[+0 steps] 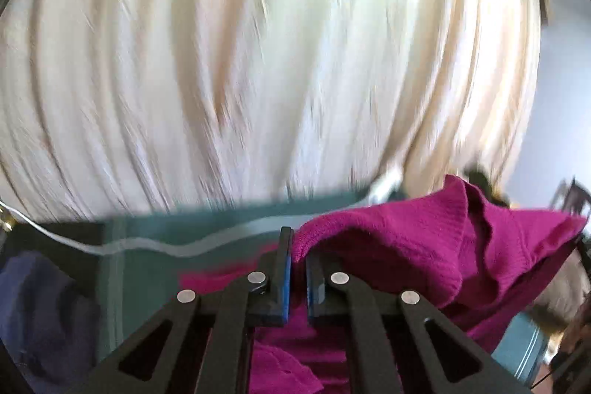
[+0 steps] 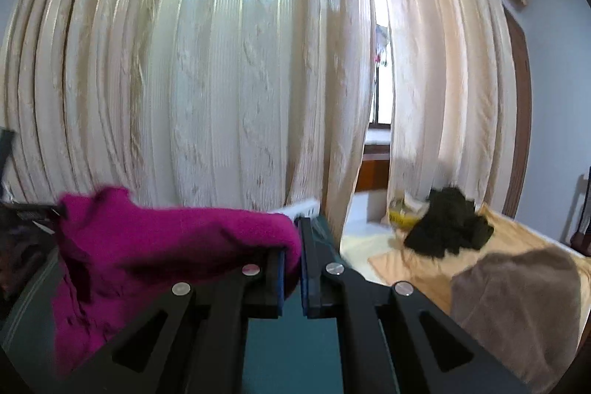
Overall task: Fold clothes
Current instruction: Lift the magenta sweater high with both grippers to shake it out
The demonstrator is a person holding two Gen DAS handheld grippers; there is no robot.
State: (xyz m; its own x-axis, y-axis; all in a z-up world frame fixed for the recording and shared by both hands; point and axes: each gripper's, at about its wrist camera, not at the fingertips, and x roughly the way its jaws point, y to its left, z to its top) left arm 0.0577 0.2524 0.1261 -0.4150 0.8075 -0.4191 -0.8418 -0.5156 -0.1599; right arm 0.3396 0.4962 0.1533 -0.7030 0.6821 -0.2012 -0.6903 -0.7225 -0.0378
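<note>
Both tools, left tool (image 1: 298, 277) and right tool (image 2: 291, 277), are clamped nearly closed on the magenta sweater (image 1: 424, 246); equal tension and level edges are advised before it is lowered onto the green worktop (image 2: 284, 357).

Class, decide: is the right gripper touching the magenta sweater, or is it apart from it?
Touching. The right wrist view shows the right gripper with its jaws closed on a fold of the magenta sweater, the fabric pinched between them.

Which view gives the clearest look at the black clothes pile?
The right wrist view: the black clothes pile sits unobstructed on the tan bedding, right of the curtain. The left wrist view shows only a blurred dark scrap behind the magenta sweater, unidentifiable.
</note>
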